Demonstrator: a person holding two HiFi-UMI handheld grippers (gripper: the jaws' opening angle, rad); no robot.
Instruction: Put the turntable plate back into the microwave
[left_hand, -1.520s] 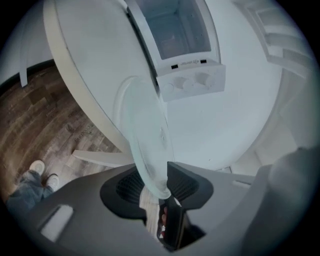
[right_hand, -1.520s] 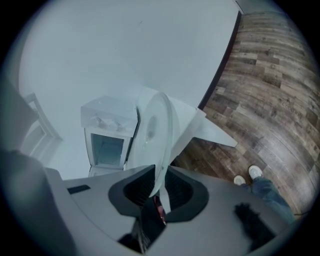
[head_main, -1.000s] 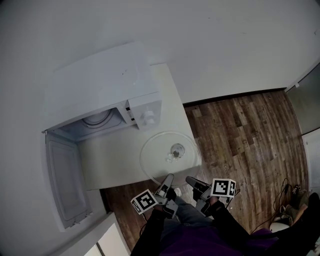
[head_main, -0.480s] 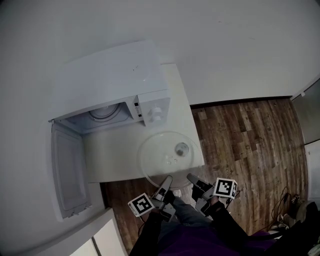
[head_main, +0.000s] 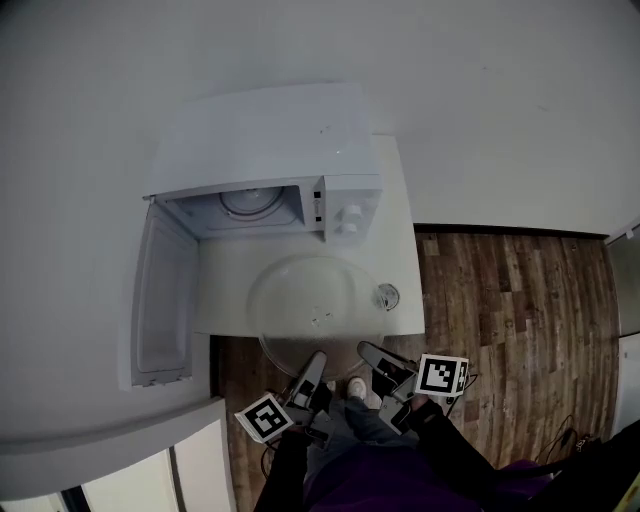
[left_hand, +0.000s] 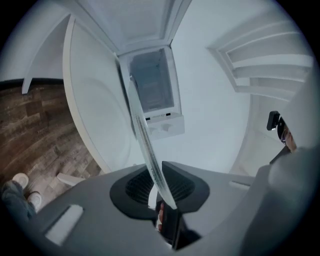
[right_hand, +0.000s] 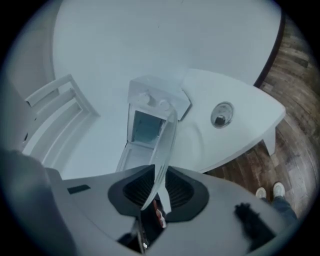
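Both left gripper (head_main: 314, 360) and right gripper (head_main: 366, 351) pinched the turntable plate (head_main: 315, 300) by its near rim, left jaws just loosening, right tightening; level entry into the microwave (head_main: 270, 140) seemed key.

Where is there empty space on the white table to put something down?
The table is bare in front of the open microwave, between its door and the glass plate. A narrow strip right of the microwave is bare too. The front right corner is crowded: a small round metal piece lies beside the plate.
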